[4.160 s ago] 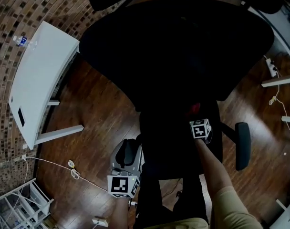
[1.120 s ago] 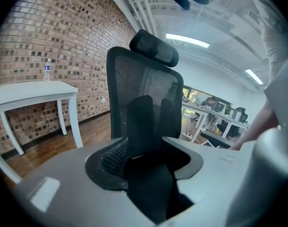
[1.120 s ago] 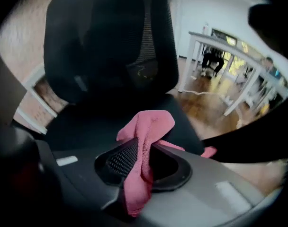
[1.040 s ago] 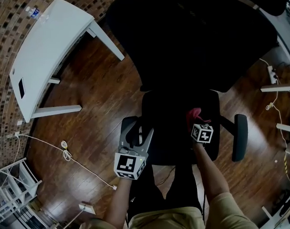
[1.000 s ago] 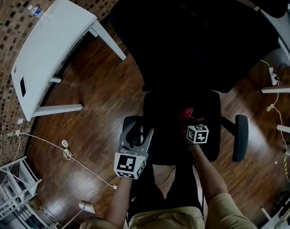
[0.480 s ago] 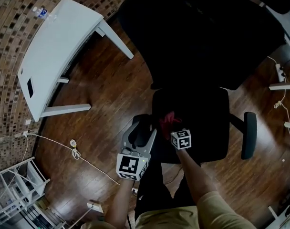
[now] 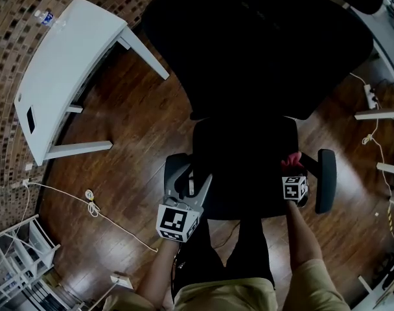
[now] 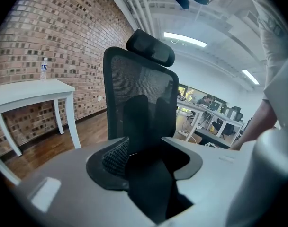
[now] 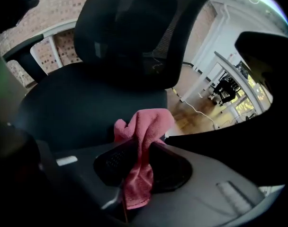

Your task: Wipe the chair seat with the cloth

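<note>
Right tongs (image 9: 141, 161) clamp the pink cloth (image 9: 146, 124), a speck from overhead, at the black chair seat's (image 7: 242, 164) right edge; left tongs (image 8: 148, 162) gape empty.

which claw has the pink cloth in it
The right claw: it is shut on the pink cloth, which bunches up above its jaws. The left claw has its jaws apart and holds no cloth.
</note>
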Demonstrator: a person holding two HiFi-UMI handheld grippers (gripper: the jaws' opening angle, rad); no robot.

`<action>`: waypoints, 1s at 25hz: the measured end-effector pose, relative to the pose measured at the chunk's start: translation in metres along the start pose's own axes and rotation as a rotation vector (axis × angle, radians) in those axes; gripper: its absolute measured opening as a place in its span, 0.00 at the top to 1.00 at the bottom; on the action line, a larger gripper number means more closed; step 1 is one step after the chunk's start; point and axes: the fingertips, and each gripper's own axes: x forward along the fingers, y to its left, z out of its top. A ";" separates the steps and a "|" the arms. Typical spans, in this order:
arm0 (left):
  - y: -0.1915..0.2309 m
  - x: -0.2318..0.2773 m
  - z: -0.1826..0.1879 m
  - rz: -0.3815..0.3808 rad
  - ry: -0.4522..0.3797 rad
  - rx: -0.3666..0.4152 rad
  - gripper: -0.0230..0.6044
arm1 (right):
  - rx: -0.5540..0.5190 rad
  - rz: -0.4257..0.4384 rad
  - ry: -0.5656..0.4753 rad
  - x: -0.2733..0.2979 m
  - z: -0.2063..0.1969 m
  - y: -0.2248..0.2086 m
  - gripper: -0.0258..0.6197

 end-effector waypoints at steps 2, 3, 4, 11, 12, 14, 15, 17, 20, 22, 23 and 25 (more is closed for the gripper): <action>0.001 0.001 0.004 0.006 -0.008 0.009 0.67 | 0.054 0.039 -0.018 -0.003 0.008 0.020 0.84; 0.002 0.001 0.006 0.014 -0.013 0.011 0.67 | 0.097 0.078 -0.047 -0.004 0.017 0.038 0.84; 0.004 0.001 0.008 0.024 -0.016 0.011 0.67 | 0.137 0.137 -0.089 -0.005 0.029 0.064 0.84; 0.033 -0.010 0.006 0.086 0.001 0.019 0.67 | 0.019 0.883 -0.305 -0.079 0.126 0.380 0.83; 0.034 -0.012 0.004 0.090 0.006 0.021 0.67 | -0.003 0.927 -0.276 -0.085 0.124 0.408 0.83; 0.035 -0.018 0.002 0.093 0.017 0.025 0.67 | -0.015 0.933 -0.216 -0.084 0.115 0.435 0.83; 0.035 -0.020 0.002 0.096 0.018 0.021 0.67 | -0.014 0.916 -0.211 -0.079 0.112 0.435 0.83; 0.038 -0.023 0.005 0.111 0.007 -0.006 0.67 | -0.045 0.850 -0.235 -0.070 0.112 0.415 0.83; 0.031 -0.018 0.010 0.111 -0.014 -0.033 0.67 | -0.024 0.647 -0.198 -0.037 0.085 0.332 0.83; 0.016 -0.011 0.011 0.085 -0.018 -0.029 0.67 | 0.085 0.473 -0.132 -0.013 0.046 0.243 0.83; 0.009 -0.008 0.011 0.071 -0.020 -0.028 0.67 | 0.125 0.387 -0.106 -0.006 0.028 0.195 0.83; -0.001 -0.003 0.014 0.051 -0.027 -0.030 0.67 | 0.143 0.258 -0.073 -0.004 -0.001 0.112 0.83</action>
